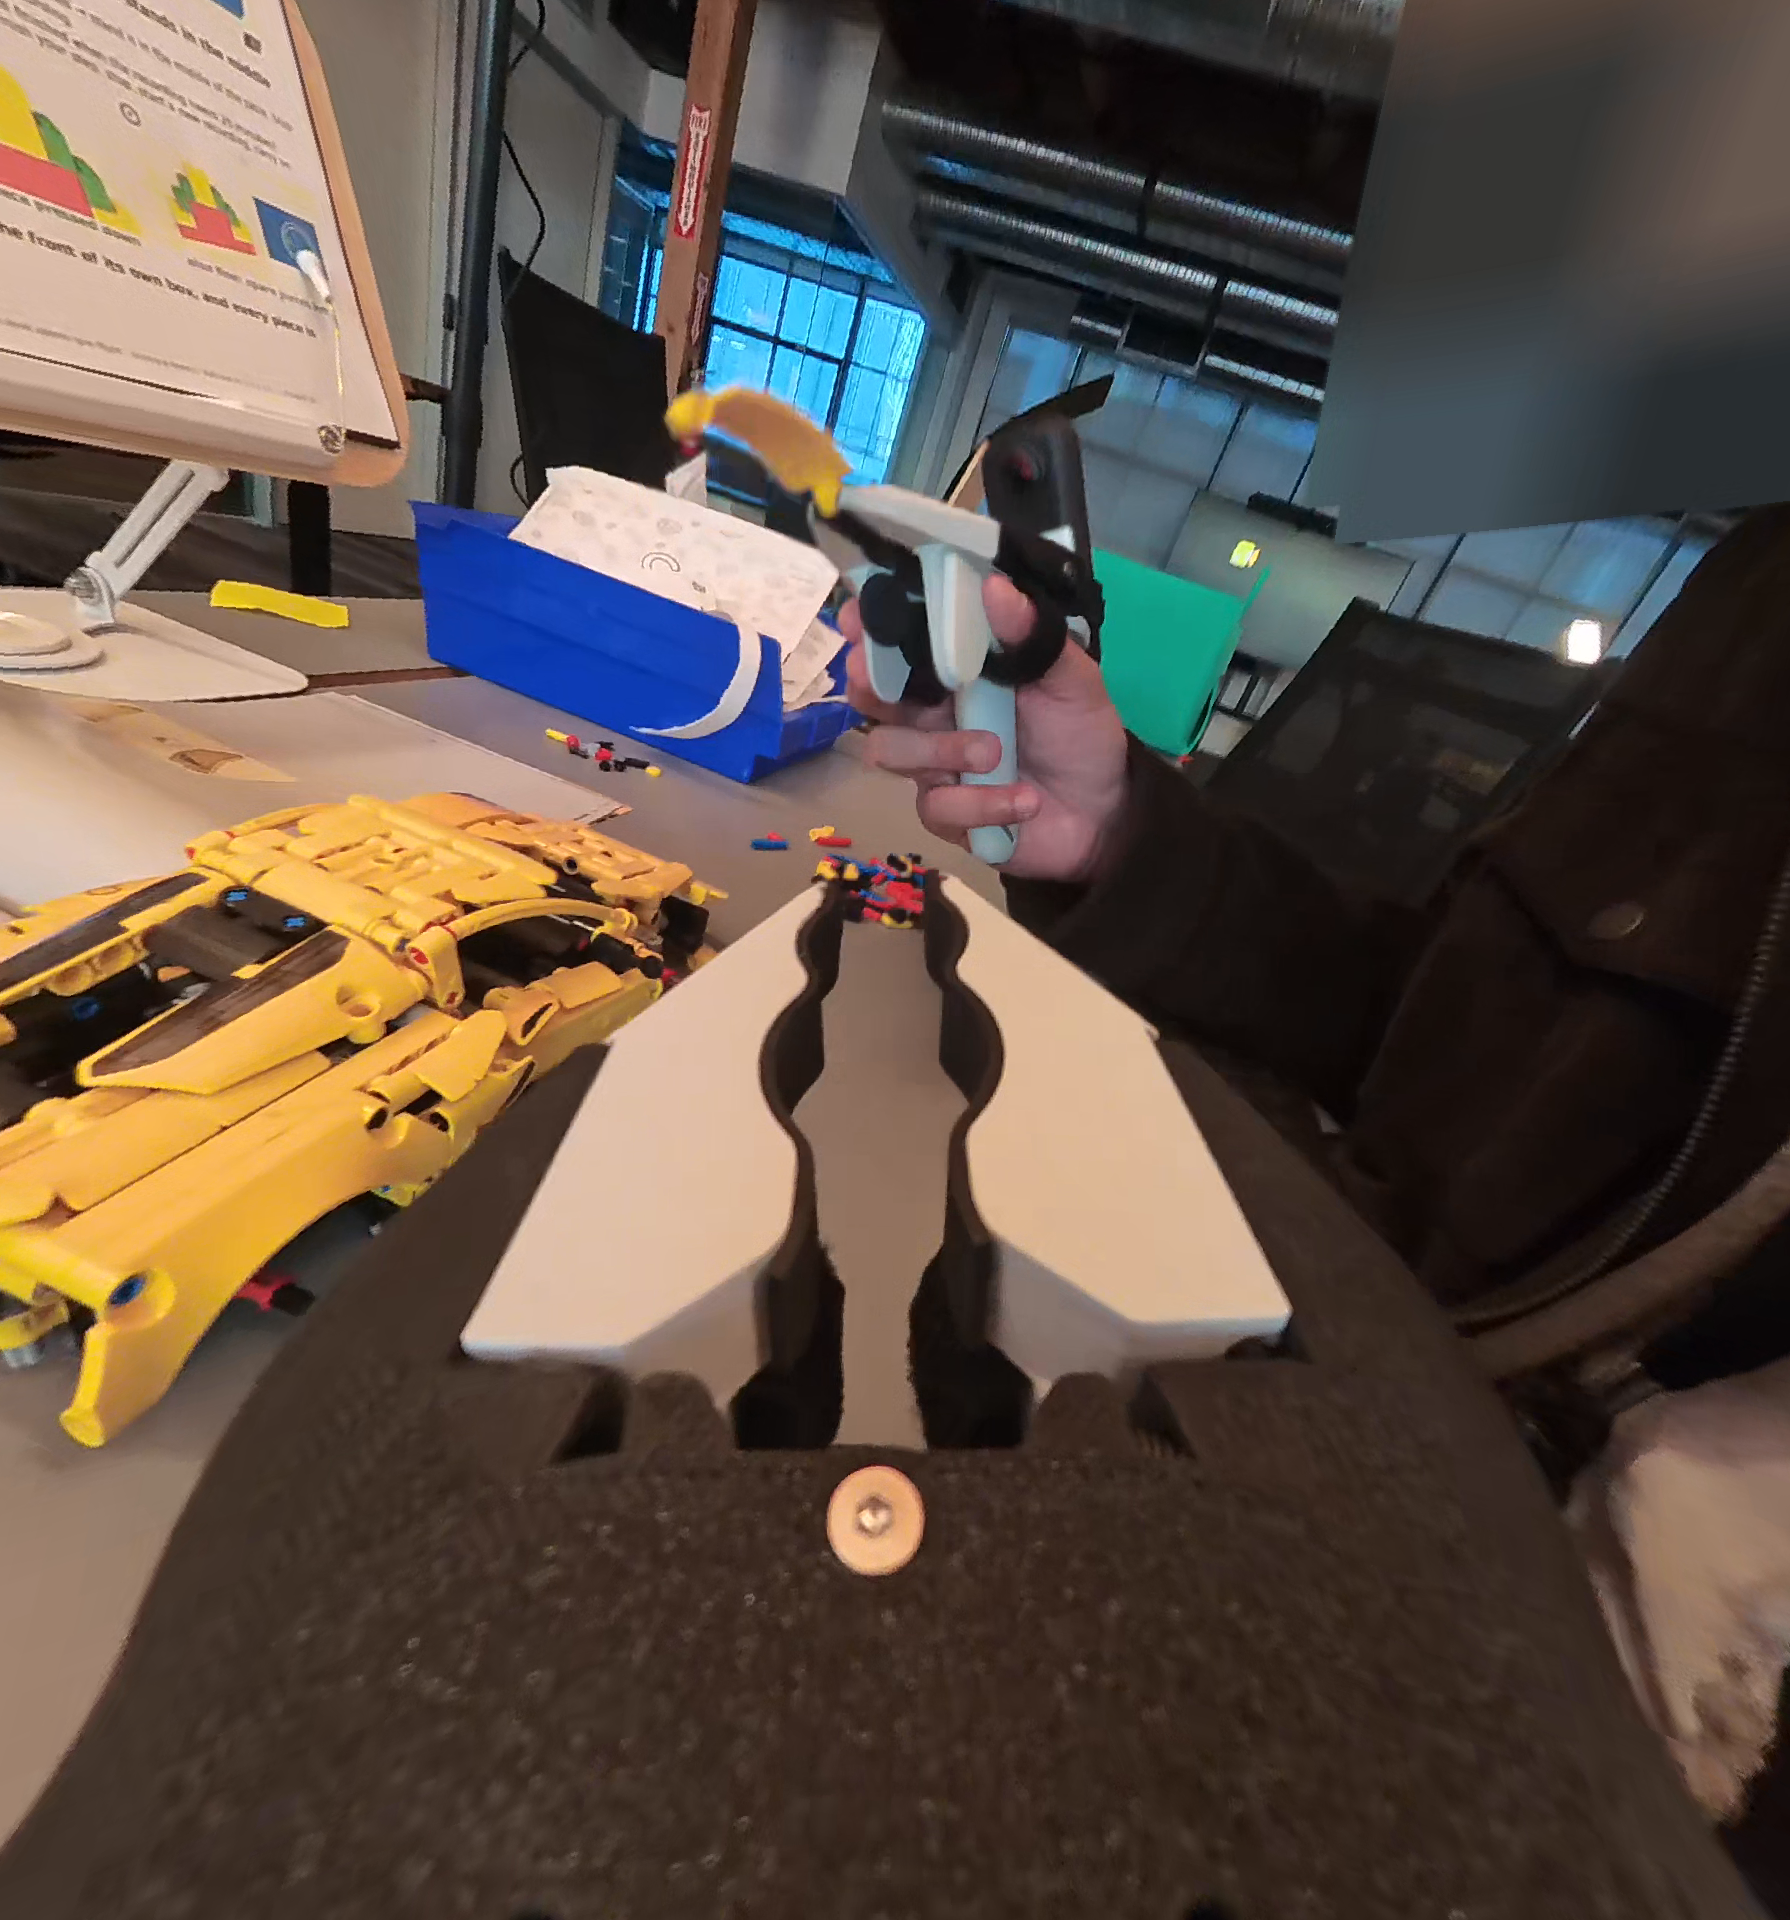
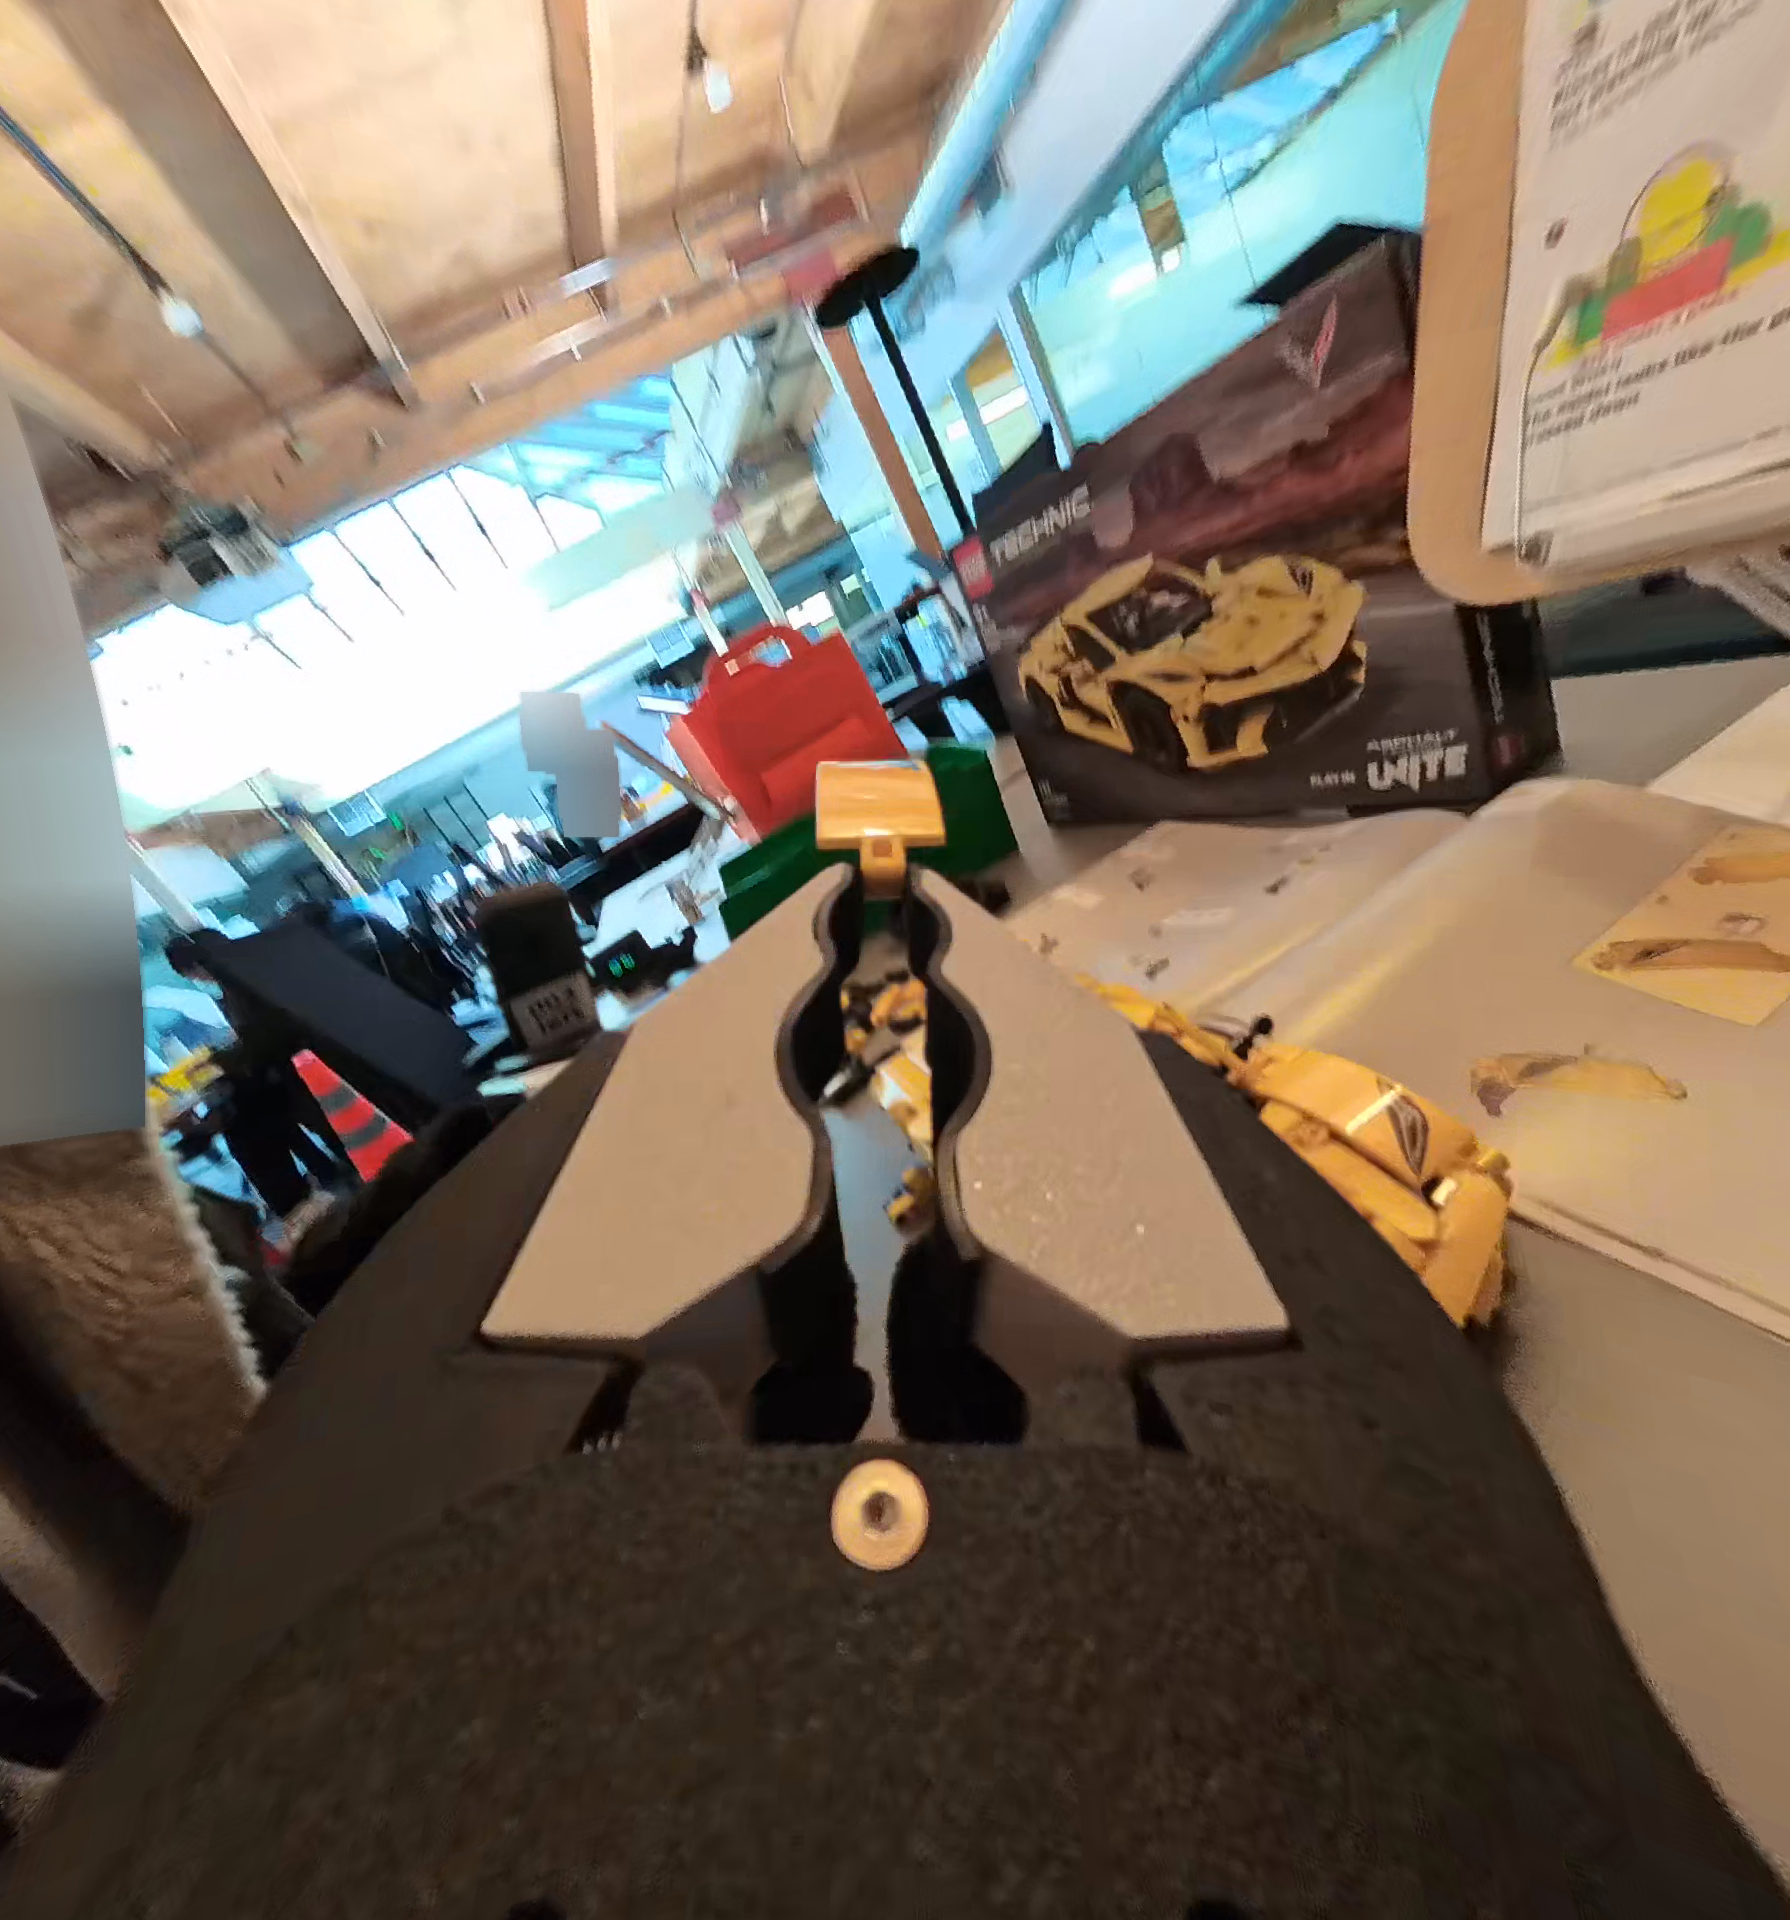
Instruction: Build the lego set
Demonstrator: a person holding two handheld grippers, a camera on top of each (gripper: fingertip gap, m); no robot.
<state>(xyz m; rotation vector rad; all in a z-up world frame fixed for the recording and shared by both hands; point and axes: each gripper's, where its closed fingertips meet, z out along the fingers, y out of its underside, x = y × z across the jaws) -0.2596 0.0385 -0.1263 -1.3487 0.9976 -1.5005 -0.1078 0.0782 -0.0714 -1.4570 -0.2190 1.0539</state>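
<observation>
Right gripper pinches yellow panel; left gripper slightly parted, empty; printed box behind.

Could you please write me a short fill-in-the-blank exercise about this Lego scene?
1. The right gripper is shut on a small ____ panel piece.
2. The left gripper holds ____ between its jaws.
3. The half-built car lies on the table, to the ____ of the left gripper in the left wrist view.
4. The paper scraps sit in a ____ bin.

Missing words: yellow; nothing; left; blue
</observation>
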